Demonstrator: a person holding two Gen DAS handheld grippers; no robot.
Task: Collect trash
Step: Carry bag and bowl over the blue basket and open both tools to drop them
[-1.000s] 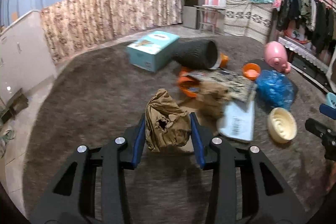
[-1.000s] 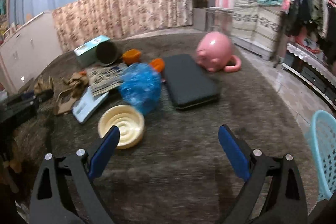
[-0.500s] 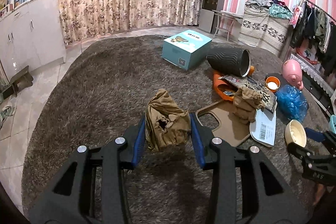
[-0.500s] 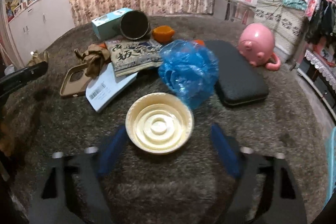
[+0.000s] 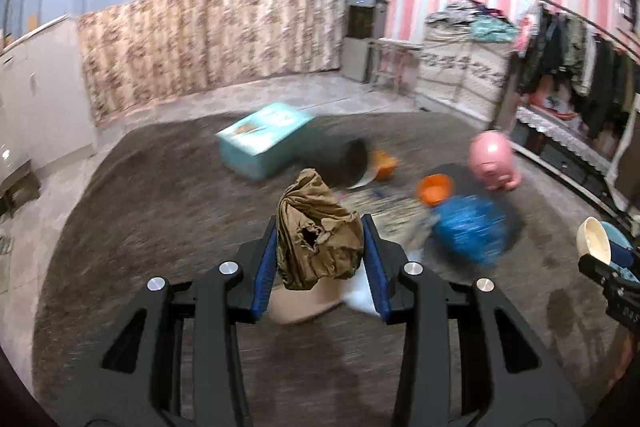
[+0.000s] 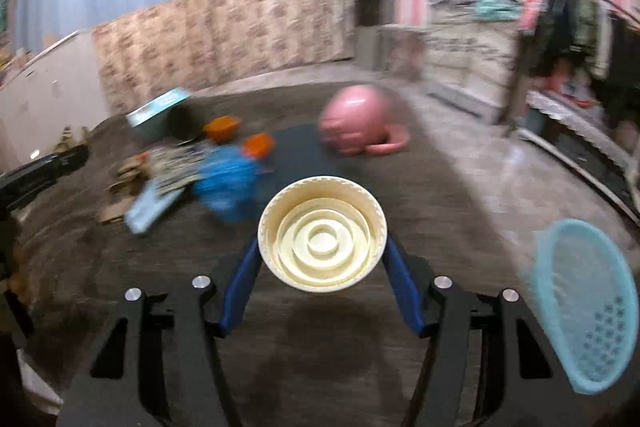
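Note:
My left gripper (image 5: 320, 259) is shut on a crumpled brown paper wad (image 5: 318, 231) and holds it above the carpet. My right gripper (image 6: 322, 267) is shut on a cream round plastic lid (image 6: 322, 233), lifted off the carpet; the lid also shows in the left wrist view (image 5: 594, 241) at the right edge. A light blue mesh basket (image 6: 588, 307) stands at the right. On the carpet lie a blue plastic bag (image 6: 228, 181), a magazine (image 6: 176, 157), a white mailer (image 6: 150, 205) and brown paper scraps (image 6: 124, 173).
A pink piggy bank (image 6: 356, 121), a black flat case (image 6: 308, 155), two orange bowls (image 6: 222, 127), a black cylinder (image 5: 344, 161) and a teal box (image 5: 264, 139) sit on the brown carpet. Cabinets stand left, a clothes rack right.
My right gripper closed on the cream lid and lifted it, turning right toward the basket. My left gripper kept the paper wad and swung right.

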